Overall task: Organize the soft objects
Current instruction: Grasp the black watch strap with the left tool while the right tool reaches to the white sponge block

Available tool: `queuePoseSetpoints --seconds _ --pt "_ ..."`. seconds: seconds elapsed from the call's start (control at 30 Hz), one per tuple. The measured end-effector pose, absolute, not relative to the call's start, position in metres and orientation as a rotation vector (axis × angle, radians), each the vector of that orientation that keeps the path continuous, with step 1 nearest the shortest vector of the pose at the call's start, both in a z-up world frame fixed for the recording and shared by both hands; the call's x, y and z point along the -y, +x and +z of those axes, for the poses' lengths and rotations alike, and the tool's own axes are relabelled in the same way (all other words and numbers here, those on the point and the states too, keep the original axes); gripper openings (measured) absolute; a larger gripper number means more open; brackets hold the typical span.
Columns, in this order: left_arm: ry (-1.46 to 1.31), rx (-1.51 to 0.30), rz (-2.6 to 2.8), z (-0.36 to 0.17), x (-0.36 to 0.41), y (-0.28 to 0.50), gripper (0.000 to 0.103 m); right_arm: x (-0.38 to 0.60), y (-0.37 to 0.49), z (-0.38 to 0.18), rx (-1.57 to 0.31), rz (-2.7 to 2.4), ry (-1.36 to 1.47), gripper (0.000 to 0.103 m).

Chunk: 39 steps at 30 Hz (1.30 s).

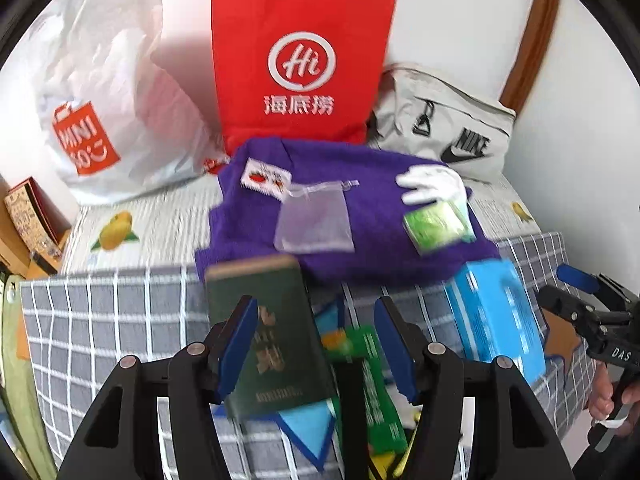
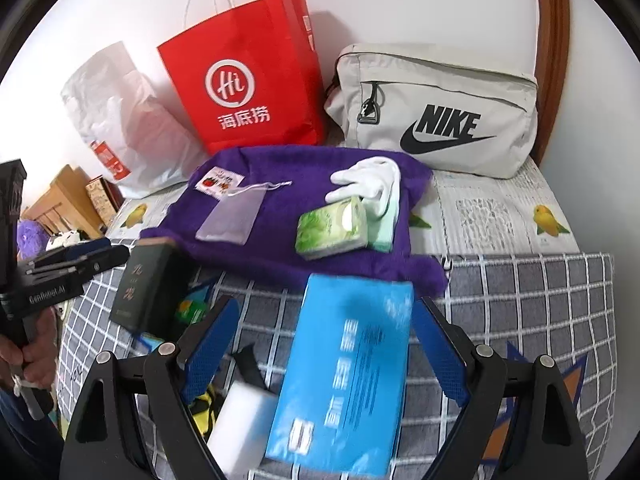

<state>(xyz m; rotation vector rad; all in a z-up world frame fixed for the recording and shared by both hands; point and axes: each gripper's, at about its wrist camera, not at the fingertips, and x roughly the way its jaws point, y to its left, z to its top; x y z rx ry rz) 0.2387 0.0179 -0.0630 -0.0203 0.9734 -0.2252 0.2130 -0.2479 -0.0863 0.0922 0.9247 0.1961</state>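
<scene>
At nine o'clock a crinkled white plastic bag (image 1: 100,92); the left gripper (image 1: 316,344) gapes wide over a dark green box (image 1: 268,332). Fuzzy purple cloth (image 2: 304,216) lies at twelve. The right gripper (image 2: 324,348) spreads wide around a glossy blue pack (image 2: 344,380); only its view shows a white sponge block (image 2: 240,428).

Bed (image 2: 500,216) carries everything: printed sheet with yellow fruit motifs at the back, grey checked blanket (image 2: 532,304) over the near part. On the sheet against the wall: white plastic bag (image 2: 120,120), red paper bag (image 2: 248,80), grey Nike pouch (image 2: 436,116). Purple towel (image 2: 280,232) lies across the sheet and overlaps the blanket's far edge. On the blanket: dark green box (image 2: 148,292), blue tissue pack (image 2: 348,372), white sponge block (image 2: 240,428) touching it, green packet (image 1: 372,384); blurred, more small items under these, cannot tell what.
</scene>
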Motion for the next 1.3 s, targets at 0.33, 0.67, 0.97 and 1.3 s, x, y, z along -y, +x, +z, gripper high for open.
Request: queuePoseSetpoints --seconds 0.33,0.67,0.97,1.3 --pt "-0.057 -1.024 -0.242 -0.101 -0.013 0.181 0.058 0.244 0.165 -0.097 -0.939 0.217 0.066 0.088" --pt "-0.044 -1.060 -0.271 -0.143 -0.001 0.170 0.049 0.243 0.137 -0.122 -0.983 0.202 0.043 0.088" --pt "-0.078 -1.026 -0.315 -0.150 -0.008 0.169 0.020 0.244 0.138 -0.142 -1.022 0.187 0.038 0.088" --pt "-0.079 -1.043 -0.319 -0.154 -0.009 0.172 0.022 0.238 0.137 -0.144 -1.019 0.179 0.005 0.088"
